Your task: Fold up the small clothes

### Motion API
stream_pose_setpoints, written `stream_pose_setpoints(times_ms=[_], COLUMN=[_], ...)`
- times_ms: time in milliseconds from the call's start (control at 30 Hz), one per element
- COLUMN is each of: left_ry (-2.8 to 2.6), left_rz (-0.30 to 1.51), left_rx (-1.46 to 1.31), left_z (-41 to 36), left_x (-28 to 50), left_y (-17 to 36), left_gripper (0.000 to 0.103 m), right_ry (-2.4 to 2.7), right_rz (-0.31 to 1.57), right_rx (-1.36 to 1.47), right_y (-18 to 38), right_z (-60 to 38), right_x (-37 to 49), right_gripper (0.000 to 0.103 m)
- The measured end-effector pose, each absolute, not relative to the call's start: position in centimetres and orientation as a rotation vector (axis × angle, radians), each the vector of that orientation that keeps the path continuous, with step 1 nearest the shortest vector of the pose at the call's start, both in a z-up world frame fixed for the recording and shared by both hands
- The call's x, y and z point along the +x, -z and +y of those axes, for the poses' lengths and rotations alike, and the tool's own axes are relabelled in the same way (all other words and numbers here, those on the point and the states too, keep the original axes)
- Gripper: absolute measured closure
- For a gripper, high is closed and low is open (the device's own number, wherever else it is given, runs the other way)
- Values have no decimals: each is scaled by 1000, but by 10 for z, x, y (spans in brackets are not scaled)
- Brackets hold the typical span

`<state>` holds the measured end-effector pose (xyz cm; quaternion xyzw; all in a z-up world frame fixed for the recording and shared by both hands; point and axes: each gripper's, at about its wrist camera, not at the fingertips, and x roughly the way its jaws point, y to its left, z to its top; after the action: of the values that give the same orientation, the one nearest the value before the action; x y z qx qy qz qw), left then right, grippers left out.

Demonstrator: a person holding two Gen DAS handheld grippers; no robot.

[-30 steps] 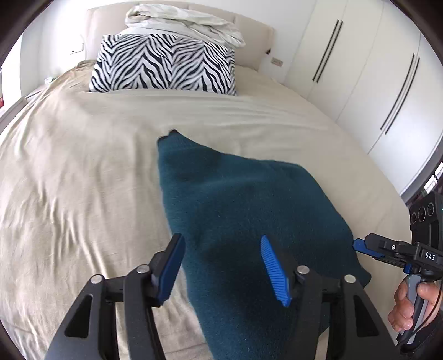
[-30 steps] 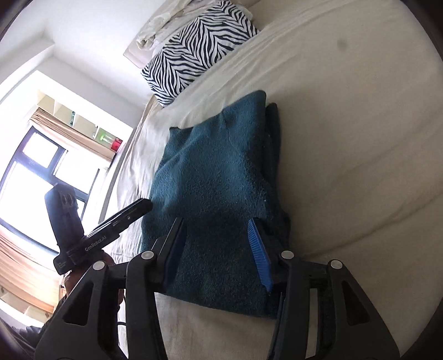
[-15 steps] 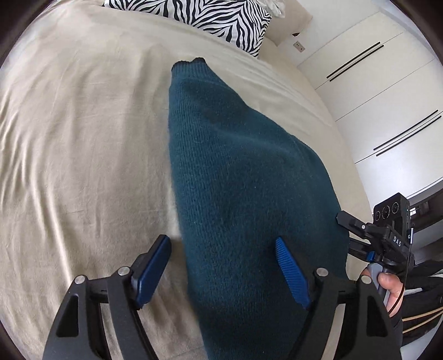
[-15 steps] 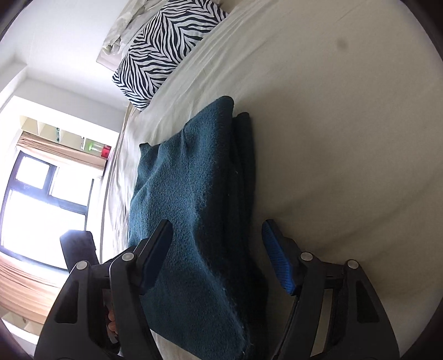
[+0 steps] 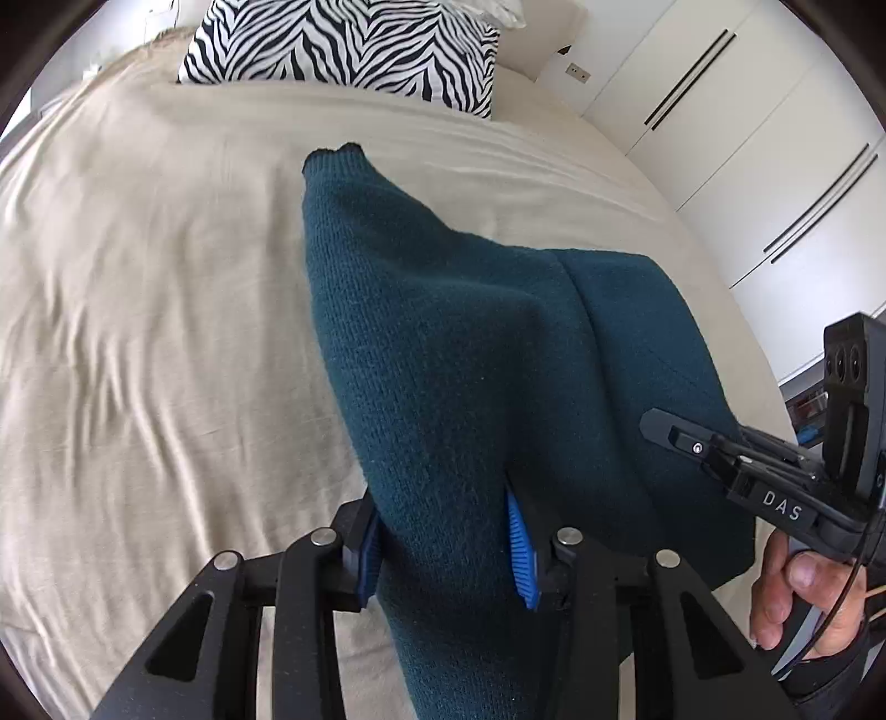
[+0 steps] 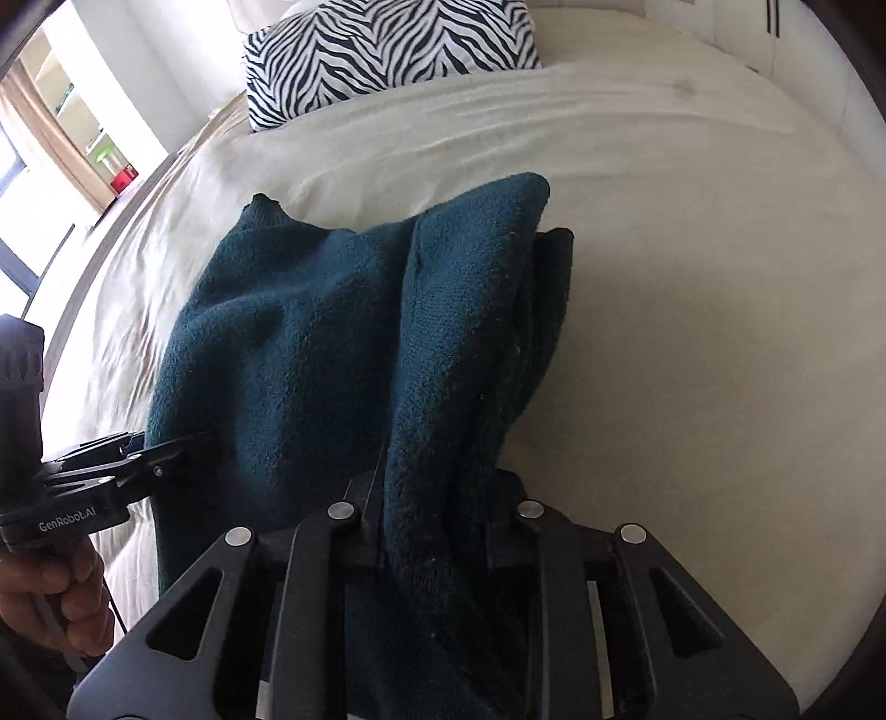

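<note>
A dark teal knitted sweater (image 5: 470, 354) lies partly folded on the beige bed sheet (image 5: 138, 310). My left gripper (image 5: 446, 545) is shut on its near left edge, and the fabric bunches up between the blue pads. My right gripper (image 6: 434, 526) is shut on the near right edge of the sweater (image 6: 332, 332), and cloth hides its pads. The near hem rises off the sheet between both grippers. Each gripper shows in the other's view, the right one (image 5: 736, 459) and the left one (image 6: 111, 465).
A zebra-striped pillow (image 5: 343, 50) lies at the head of the bed, also in the right wrist view (image 6: 387, 50). White wardrobe doors (image 5: 775, 138) stand on the right. A window (image 6: 33, 166) is on the left.
Both grippers were open over the sweater's near edge and have closed on it. The near edge has lifted and bunched up.
</note>
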<state>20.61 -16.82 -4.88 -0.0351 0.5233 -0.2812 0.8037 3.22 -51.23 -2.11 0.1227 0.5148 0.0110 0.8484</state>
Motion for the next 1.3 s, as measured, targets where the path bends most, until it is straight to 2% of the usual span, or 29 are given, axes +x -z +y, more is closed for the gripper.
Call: stream_pose_setpoints(times_ms=[233, 433, 700, 900, 1000, 1067, 1167, 1300], left_ry=[588, 534, 490, 465, 459, 439, 433, 405], left_rz=[1029, 998, 1032, 1087, 1081, 1079, 1087, 1067], left_rx=[-41, -12, -43, -102, -90, -92, -156, -176], left_z=[-87, -23, 25, 38, 38, 38, 45, 50], left_x=[148, 99, 73, 76, 72, 72, 75, 65], left_y=[4, -4, 29, 73, 76, 80, 87, 75], left_gripper=[62, 62, 62, 57, 52, 42, 38, 39], right_ry=[-116, -223, -282, -249, -271, -280, -287, -242], right_rz=[983, 967, 1006, 1086, 1094, 1091, 1080, 1074], right_rx=[177, 193, 212, 307, 475, 521, 548, 584], right_y=[-29, -42, -14, 47, 71, 81, 86, 80], right_z=[-436, -364, -295, -301, -327, -334, -338, -346], right_x=[-20, -58, -86, -86, -90, -89, -87, -90], right_gripper=[83, 83, 83, 82, 76, 69, 67, 60])
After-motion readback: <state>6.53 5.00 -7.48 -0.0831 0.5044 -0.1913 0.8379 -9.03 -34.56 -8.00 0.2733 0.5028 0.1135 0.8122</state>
